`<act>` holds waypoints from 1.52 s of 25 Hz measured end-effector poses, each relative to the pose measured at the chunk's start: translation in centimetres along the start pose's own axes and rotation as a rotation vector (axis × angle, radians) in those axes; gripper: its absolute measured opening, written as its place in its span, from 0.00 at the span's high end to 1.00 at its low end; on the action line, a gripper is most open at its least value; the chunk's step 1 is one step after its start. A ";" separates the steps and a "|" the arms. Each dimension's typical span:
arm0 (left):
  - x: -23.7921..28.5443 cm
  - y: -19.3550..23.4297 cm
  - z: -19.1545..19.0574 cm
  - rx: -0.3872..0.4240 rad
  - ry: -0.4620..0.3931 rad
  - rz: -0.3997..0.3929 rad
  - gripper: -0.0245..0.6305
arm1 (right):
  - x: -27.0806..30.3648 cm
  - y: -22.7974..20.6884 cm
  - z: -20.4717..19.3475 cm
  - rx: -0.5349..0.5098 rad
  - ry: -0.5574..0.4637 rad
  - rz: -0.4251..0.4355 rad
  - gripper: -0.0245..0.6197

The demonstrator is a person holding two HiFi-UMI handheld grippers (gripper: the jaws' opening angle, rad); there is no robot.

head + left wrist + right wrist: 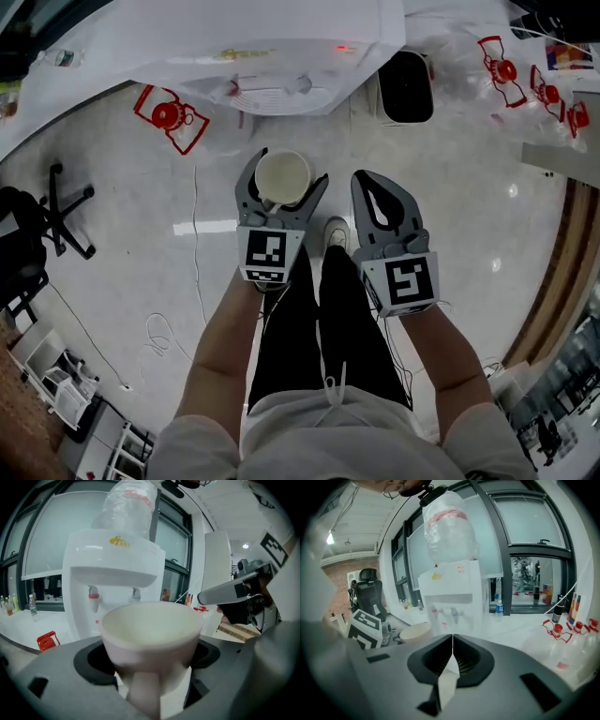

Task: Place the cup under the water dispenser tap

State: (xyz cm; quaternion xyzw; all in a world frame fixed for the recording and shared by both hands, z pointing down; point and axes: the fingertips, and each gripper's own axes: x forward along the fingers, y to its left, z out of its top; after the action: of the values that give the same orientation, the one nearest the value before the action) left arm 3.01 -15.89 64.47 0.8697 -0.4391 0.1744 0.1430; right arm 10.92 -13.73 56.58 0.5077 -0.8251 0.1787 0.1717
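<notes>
To your left stands a black office chair (pixel 56 211). Ahead of you sits a black bin (pixel 406 86), with red items (pixel 172 117) nearby, and a white cable (pixel 198 272) trails across the floor (pixel 112 244).

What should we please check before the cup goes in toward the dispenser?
1. Grip: ok. The left hand-held gripper is closed on the cup.
2. Cup upright, mouth up: ok.
3. Cup empty: ok, nothing shows inside.
4. Cup under a tap: not ok. The dispenser stands ahead, and its taps are beyond the cup.
5. Right hand-held gripper out of the way: ok. It is shut, empty, and beside the cup.
6. Space below the taps free: cannot tell, the cup hides it.
</notes>
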 end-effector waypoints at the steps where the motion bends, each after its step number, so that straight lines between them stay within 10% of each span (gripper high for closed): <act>1: 1.0 0.5 -0.9 0.001 -0.001 0.014 0.26 | 0.7 -0.4 -0.8 -0.005 0.002 0.000 0.92; 19: 14.1 7.8 -5.2 0.019 -0.028 0.200 0.26 | 4.9 -3.9 -7.2 0.002 0.051 -0.009 0.92; 38: 15.9 9.3 -6.0 0.066 -0.087 0.248 0.25 | 6.5 -4.6 -7.5 0.002 0.067 -0.015 0.92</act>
State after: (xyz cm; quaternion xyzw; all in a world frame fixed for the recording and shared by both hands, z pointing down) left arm 3.19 -30.16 77.62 0.8198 -0.5429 0.1673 0.0728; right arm 13.06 -17.14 66.73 0.5075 -0.8151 0.1950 0.2001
